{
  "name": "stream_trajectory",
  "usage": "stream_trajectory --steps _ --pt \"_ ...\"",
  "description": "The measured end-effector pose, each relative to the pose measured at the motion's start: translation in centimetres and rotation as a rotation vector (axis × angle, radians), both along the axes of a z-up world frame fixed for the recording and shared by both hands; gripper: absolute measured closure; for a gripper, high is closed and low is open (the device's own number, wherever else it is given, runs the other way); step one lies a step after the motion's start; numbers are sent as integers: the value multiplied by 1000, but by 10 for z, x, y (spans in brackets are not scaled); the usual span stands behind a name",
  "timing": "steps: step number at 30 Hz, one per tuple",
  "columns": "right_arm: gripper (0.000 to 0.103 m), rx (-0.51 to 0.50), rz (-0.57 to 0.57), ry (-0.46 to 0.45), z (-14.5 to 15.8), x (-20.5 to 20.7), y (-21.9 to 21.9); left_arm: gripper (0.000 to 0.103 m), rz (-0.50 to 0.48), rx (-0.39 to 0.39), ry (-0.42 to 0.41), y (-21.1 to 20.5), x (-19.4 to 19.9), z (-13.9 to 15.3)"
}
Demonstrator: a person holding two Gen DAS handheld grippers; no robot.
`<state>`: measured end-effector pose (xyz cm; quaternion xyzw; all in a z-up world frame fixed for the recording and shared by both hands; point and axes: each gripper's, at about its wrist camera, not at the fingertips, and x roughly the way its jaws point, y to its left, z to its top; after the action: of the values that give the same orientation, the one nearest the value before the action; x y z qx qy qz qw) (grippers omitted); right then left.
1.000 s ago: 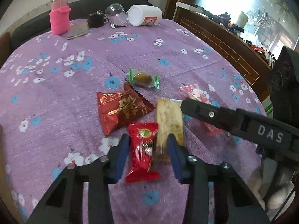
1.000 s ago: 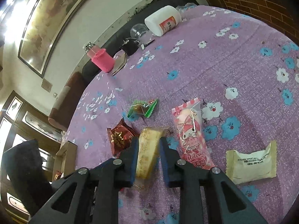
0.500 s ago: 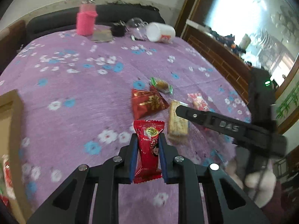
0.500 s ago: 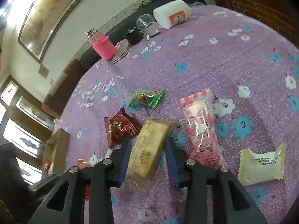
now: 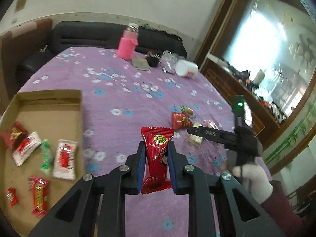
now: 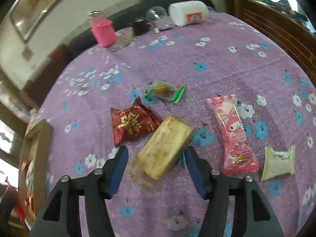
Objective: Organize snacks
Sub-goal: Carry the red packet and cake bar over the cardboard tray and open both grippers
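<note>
Snacks are lying in two groups across a purple flowered cloth (image 5: 122,90). In the left wrist view, a cardboard box (image 5: 47,98) is sitting at the left of the frame, holding several wrapped sweets: a red and white pack (image 5: 26,148), a green candy (image 5: 46,157), a white pack (image 5: 65,162) and a red bar (image 5: 39,195). At lower centre the left gripper (image 5: 156,156) is clamping a red packet (image 5: 157,158) upright between its blue pads, clear of the cloth. Further right, the right gripper (image 5: 199,132) is reaching over the loose snacks, with a gloved hand (image 5: 254,181) gripping its handle at the right edge. In the upper middle a pink bottle (image 5: 127,46) and a white tub (image 5: 186,69) lying on its side are standing out at the far end of the cloth. In the right wrist view, a dark red bag (image 6: 132,125) is lying left of centre, with a green-ended sweet (image 6: 165,91) above it. At lower centre a beige cake bar (image 6: 164,150) is lying aslant on the cloth between the right gripper's (image 6: 156,156) fingers; its jaws have just been opening and are standing apart, the left pad clear of the bar, the right one just beside its edge. To the right, a pink pack (image 6: 234,134) is lying lengthwise, and a cream pouch (image 6: 278,163) is sitting near the right edge.
</note>
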<state>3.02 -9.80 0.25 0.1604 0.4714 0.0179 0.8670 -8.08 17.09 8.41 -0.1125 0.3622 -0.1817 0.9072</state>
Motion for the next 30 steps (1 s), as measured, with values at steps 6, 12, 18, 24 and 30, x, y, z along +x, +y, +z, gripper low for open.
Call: stream_trajectory --steps 6,12,18,24,30 --pt "54 -263 -55 57 -3 11 33 83 74 -50 -34 54 -22 8" --pt "70 -213 -59 37 1 -16 16 83 174 -80 -45 113 -45 5" --pt "70 -26 -38 -7 12 -68 8 83 282 -82 -16 163 -60 -13" --pt "69 139 186 -116 52 -94 74 83 374 -95 72 194 -65 -41" --pt "69 152 453 -143 71 -101 181 83 396 -105 112 205 -62 -57"
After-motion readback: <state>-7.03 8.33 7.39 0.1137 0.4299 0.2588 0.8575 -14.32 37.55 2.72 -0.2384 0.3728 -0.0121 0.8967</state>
